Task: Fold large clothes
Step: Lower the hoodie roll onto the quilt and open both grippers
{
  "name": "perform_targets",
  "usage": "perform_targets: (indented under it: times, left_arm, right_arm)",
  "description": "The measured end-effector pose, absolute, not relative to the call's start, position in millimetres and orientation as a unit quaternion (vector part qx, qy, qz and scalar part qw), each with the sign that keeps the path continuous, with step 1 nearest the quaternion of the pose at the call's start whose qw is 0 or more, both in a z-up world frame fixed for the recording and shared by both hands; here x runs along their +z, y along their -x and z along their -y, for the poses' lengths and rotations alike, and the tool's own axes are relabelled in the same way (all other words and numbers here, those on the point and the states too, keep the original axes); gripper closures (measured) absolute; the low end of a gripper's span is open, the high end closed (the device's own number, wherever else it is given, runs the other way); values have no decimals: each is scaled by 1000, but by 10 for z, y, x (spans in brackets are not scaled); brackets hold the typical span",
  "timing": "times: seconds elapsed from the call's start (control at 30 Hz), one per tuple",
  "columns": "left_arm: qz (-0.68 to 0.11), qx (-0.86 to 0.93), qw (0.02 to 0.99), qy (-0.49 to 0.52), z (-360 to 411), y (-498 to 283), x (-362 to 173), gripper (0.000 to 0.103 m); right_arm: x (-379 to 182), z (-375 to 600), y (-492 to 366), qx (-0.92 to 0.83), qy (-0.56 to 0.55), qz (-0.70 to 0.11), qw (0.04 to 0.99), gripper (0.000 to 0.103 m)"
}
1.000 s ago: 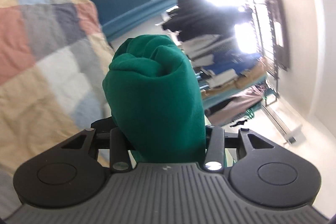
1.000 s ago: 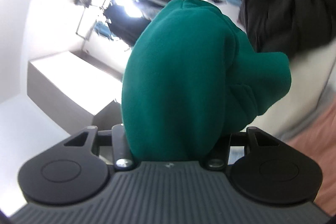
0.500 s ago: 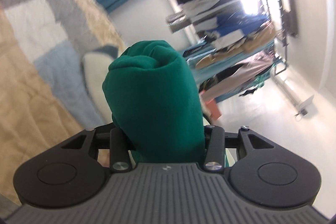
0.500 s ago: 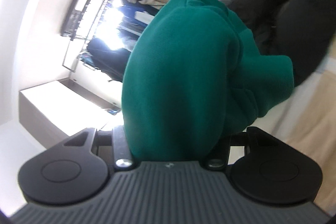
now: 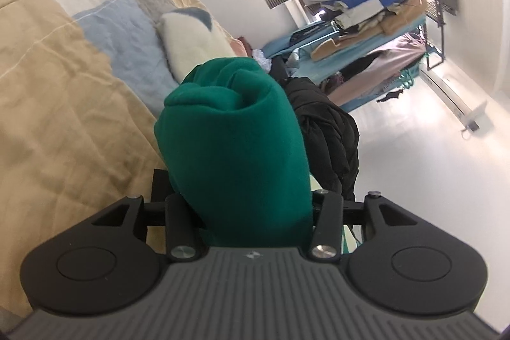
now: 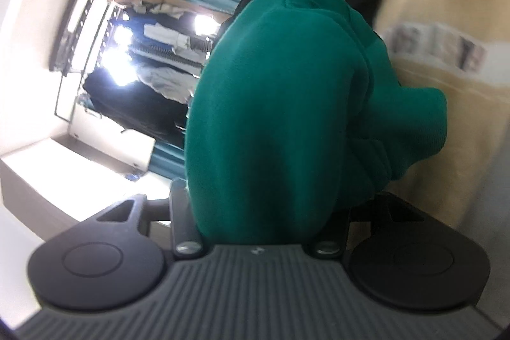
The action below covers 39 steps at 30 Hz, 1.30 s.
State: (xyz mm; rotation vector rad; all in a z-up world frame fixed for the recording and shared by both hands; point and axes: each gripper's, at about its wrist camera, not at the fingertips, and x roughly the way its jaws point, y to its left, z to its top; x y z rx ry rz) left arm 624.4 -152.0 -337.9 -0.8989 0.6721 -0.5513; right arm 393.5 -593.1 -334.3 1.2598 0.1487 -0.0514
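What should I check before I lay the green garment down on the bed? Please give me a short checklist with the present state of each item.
1. Left gripper closed on the green garment: ok, bunched fabric fills the jaws.
2. Right gripper closed on it: ok.
3. Patchwork bedcover free for landing: cannot tell, only part shows.
4. White cushion and black jacket lying close: not ok, they may crowd the spot.
5. Garment hanging flat between the grippers: cannot tell, it is hidden.

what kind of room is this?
Likely a bedroom or dorm room: a bed under a patchwork quilt, a pillow, and an open rack of hanging and folded clothes.
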Motion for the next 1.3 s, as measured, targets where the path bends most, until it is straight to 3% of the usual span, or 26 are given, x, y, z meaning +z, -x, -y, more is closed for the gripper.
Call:
perform_targets:
  times: [0.47, 0.63, 0.73, 0.93, 1.3]
  left_arm:
    - [-319, -257, 796, 445, 1375, -6209, -3561, 38]
    - [-327, -237, 794, 455, 1243, -6057, -3473, 33]
    - [-330, -227, 811, 427, 1183, -5904, -3318, 33]
    - [-336, -223, 837, 370, 1067, -5560, -2922, 33]
    - [-280, -236, 904, 219, 911, -4661, -1749, 31]
  right_arm:
    - [-3580, 5826, -3670, -29, -599, -64, 797, 41]
    - [-3596, 5778, -3558, -50, -611, -83, 785, 30]
    - [-3453, 5729, -3495, -78, -606, -110, 784, 23]
    - [-3136, 5627, -3145, -116, -576, -157, 794, 22]
    - [-2315, 5620, -2211, -164, -513, -108, 835, 23]
